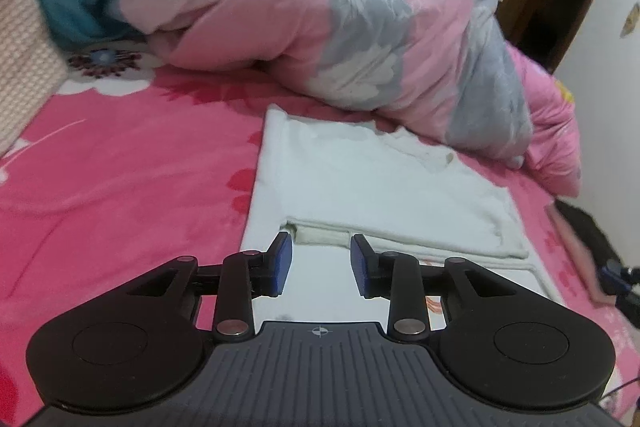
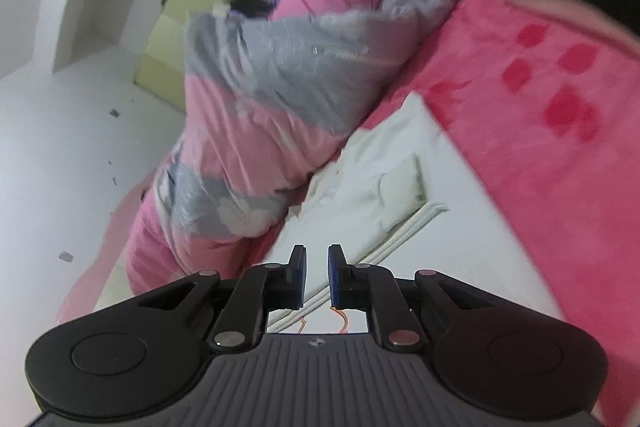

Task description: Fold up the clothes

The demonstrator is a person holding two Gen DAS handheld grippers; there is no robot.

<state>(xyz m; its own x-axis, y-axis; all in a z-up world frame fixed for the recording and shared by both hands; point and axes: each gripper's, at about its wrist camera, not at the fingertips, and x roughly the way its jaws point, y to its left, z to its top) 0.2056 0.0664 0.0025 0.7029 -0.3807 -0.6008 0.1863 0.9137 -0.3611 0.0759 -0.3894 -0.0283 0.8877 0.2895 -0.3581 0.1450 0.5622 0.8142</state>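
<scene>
2 grippers hover empty over a folded white garment (image 1: 384,183) on a pink bed: left gripper (image 1: 321,265) spread, right gripper (image 2: 317,277) narrowly parted. The looming quilt (image 1: 360,39) could slump onto the fold.

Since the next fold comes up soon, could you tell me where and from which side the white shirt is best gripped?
I would grip the white shirt at its folded near edge, coming in low from the front. That edge is stacked in layers and sits slightly raised off the pink sheet, so the fingers can slide under it. The far side is crowded by the duvet.
</scene>
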